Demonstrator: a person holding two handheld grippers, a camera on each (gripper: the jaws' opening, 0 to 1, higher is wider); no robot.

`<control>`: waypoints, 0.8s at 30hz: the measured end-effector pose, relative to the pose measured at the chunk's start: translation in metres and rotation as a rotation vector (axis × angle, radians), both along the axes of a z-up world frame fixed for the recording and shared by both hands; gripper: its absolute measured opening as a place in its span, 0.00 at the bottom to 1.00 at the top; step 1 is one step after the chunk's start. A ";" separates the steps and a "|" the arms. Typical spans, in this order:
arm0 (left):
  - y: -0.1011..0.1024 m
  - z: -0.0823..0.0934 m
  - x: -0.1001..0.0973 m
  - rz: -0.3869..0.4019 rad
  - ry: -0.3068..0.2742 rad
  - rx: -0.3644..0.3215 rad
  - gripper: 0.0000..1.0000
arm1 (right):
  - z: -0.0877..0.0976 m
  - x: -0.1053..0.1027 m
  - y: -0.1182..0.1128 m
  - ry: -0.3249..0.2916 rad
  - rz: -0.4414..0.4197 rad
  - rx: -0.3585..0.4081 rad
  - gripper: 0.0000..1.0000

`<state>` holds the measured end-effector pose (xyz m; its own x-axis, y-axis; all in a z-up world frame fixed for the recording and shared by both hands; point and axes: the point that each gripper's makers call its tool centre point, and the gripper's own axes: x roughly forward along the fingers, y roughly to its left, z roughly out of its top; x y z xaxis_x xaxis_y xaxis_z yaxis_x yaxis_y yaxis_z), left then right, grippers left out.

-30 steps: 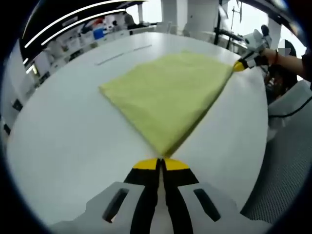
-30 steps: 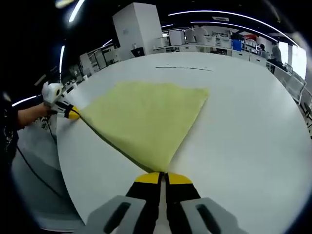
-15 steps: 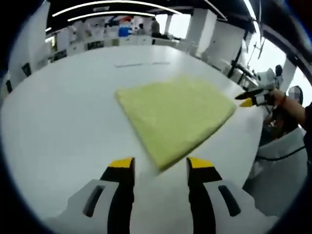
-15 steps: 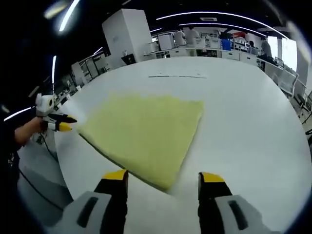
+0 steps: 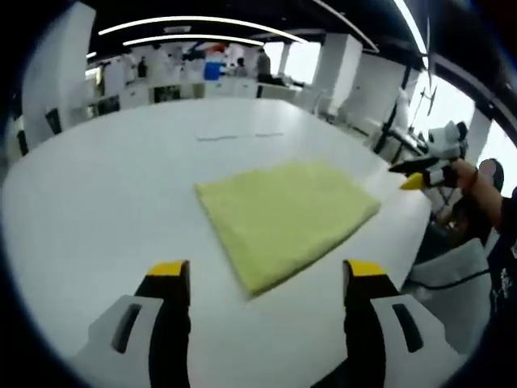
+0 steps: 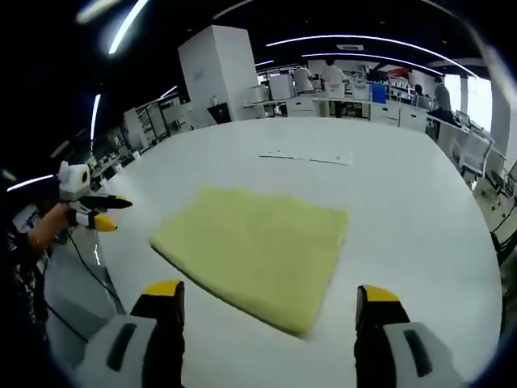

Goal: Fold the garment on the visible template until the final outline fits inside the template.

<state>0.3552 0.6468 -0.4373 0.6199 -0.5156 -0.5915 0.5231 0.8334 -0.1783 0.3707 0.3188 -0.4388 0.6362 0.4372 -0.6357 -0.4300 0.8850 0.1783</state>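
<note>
A folded yellow-green garment (image 5: 283,217) lies flat on the white table (image 5: 97,202), a four-sided shape with its near corner pointing toward me. In the right gripper view the same garment (image 6: 257,250) sits mid-table. My left gripper (image 5: 265,273) is open, raised above and short of the near corner, nothing between its jaws. My right gripper (image 6: 270,295) is open too, pulled back above the garment's near edge. The right gripper (image 5: 422,173) also appears at the far right, held by a hand. The left gripper (image 6: 90,212) shows at the left edge of the right gripper view.
A faint dark line (image 6: 305,158) is marked on the table beyond the garment. The table's edge (image 5: 420,234) runs close to the garment on the person's side. Benches, shelves and people stand in the background (image 6: 355,81).
Both grippers let go of the garment's corners, opened wide and pulled back and up. The garment now lies flat on the table.
</note>
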 end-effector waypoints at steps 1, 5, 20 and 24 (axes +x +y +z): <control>-0.002 0.003 -0.003 0.003 -0.001 0.001 0.77 | 0.005 -0.001 0.001 -0.005 -0.002 0.003 0.93; -0.005 0.012 -0.013 -0.007 -0.011 0.019 0.83 | 0.019 -0.006 0.005 -0.027 -0.006 0.009 0.98; -0.016 0.026 -0.019 -0.008 -0.041 0.011 0.94 | 0.035 -0.024 0.024 -0.075 0.035 0.010 0.99; -0.017 0.030 -0.016 -0.007 -0.060 0.037 0.98 | 0.035 -0.027 0.026 -0.083 0.018 0.030 0.99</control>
